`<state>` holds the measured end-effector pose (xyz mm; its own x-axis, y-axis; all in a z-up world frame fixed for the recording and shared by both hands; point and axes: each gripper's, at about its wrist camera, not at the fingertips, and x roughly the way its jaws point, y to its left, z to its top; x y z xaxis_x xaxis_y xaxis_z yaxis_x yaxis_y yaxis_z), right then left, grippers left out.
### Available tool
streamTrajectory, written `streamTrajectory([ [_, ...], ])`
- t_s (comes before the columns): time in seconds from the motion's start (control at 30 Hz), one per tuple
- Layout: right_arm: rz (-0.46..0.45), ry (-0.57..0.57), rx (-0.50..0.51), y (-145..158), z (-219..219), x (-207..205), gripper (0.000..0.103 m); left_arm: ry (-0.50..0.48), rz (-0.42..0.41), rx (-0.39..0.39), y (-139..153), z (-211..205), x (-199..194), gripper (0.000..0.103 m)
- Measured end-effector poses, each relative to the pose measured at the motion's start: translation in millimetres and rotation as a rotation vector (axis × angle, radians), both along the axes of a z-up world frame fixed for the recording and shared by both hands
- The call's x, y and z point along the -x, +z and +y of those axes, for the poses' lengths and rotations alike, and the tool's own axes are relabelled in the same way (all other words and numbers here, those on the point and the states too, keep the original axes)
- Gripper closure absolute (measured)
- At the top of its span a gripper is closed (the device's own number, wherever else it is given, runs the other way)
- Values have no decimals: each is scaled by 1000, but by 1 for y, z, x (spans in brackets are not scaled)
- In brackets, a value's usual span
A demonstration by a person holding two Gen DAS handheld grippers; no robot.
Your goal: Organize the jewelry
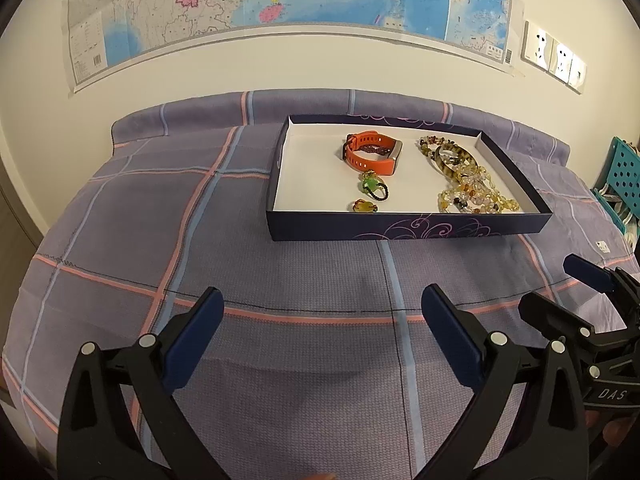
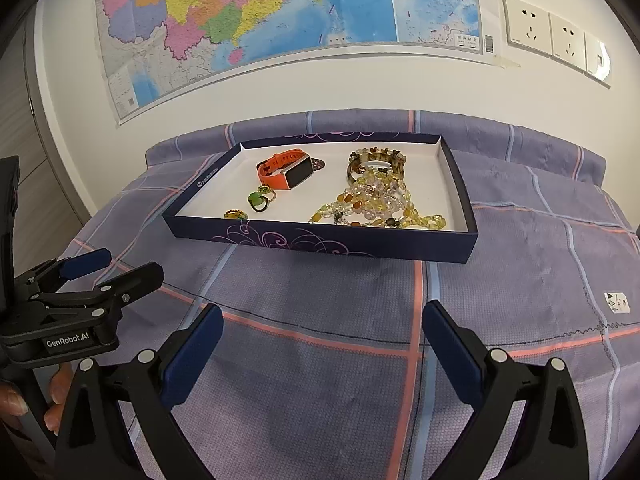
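Left gripper: black frame, blue pads, jaws spread wide, holding nothing, hovering over the bedspread short of the tray. Right gripper: same build, jaws likewise wide apart and empty, just beside the left one; each shows at the edge of the other's view. Bedspread: purple woven cloth with pink and pale blue check lines. Tray: shallow rectangular box, dark navy outer walls with lilac swirl print, white interior, lying flat on the bedspread ahead of both grippers, near the wall. Contents, all inside the tray: one watch with orange strap and dark rectangular face, towards the far left; one green pendant on a dark loop, just in front of the watch; one small amber and green ring-like piece, close to the near wall; one brown mottled bangle, far right; one heap of yellow, amber and clear beaded strands, overlapping the bangle and trailing towards the near right corner. Background: coloured wall map; row of white wall sockets at right.
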<state>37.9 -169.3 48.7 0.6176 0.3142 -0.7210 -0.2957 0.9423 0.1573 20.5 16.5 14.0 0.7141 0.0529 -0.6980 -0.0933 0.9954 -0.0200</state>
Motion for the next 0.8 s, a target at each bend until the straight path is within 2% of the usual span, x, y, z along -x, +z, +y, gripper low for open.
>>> streamTrajectory([
  [0.8, 7, -4, -6, 0, 0, 0, 7, -5, 9, -3, -4, -5, 0, 5],
])
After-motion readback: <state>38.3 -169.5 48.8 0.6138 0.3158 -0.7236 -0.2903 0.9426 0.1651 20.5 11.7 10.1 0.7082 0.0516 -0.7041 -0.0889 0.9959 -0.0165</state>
